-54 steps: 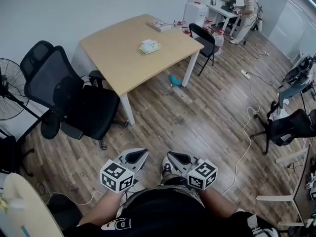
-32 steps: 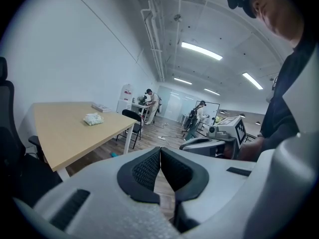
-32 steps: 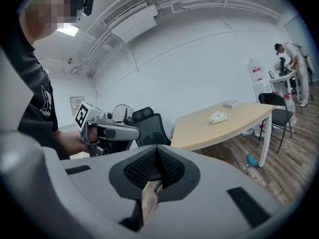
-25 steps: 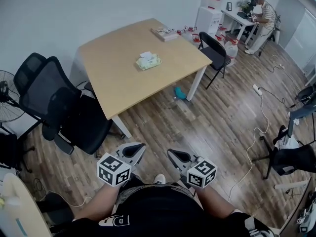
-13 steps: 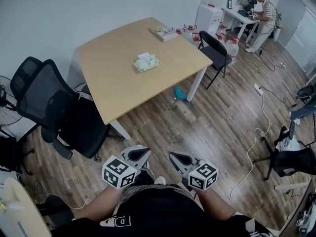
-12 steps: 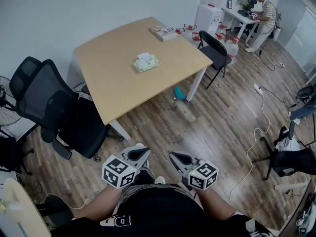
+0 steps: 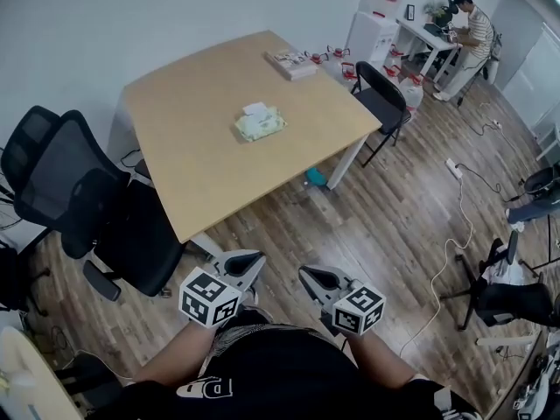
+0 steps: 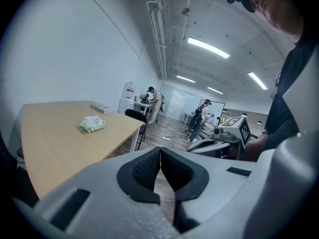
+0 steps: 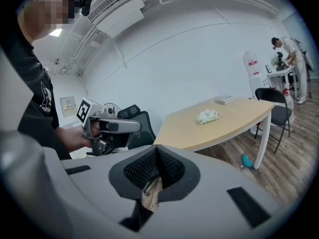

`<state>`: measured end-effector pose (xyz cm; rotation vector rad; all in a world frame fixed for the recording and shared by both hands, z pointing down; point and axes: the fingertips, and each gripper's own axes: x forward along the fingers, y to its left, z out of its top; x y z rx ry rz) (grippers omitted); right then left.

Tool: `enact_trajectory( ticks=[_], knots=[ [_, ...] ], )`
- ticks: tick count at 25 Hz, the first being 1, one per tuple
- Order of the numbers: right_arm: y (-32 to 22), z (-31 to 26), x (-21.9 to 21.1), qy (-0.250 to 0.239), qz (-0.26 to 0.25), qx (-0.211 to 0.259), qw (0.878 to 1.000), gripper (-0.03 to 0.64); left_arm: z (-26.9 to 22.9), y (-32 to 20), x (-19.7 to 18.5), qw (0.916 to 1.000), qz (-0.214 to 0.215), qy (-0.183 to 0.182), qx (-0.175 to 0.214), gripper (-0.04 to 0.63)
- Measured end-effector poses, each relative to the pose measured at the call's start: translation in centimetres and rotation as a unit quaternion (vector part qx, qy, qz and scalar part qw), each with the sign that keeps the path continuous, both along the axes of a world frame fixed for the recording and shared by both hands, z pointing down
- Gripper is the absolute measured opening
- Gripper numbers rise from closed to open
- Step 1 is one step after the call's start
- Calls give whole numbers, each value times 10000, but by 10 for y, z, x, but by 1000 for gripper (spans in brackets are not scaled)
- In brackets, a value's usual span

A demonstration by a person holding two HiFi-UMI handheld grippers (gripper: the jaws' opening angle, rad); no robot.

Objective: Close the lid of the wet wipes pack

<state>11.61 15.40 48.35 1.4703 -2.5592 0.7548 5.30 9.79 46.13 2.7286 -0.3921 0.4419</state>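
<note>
Wet wipes pack [image 7: 260, 123] on desk [image 7: 188, 160], upper centre, nearer than before (approach only); left hand-held gripper [image 7: 250, 262], right hand-held gripper [image 7: 310, 277] closed, empty.

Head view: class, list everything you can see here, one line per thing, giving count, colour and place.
table: one, light wood top with white legs, centre
wet wipes pack: one, pale green, middle of the table
book: one, pale, far corner of the table
office chairs: two, black, left of the table
folding chair: one, black, by the table's far right side
small object: one, teal, on the floor by a table leg
cable: one, white, on the floor at right
person: one, striped shirt, far desk, top right
left gripper: one, grey, bottom centre, shut, empty
right gripper: one, grey, bottom centre, shut, empty
</note>
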Motion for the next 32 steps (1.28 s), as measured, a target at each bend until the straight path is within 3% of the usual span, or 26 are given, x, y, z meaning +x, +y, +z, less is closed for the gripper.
enact_trajectory(
  ticks=[18,32],
  knots=[
    [-214,7,-3,71,44,-287,9996,5,8,-220,-5,9999,-53,-27,-115,18],
    [-311,13,-11,272,172,-392,9987,5,18,-318,-17,9999,53,33,-145,18]
  ],
)
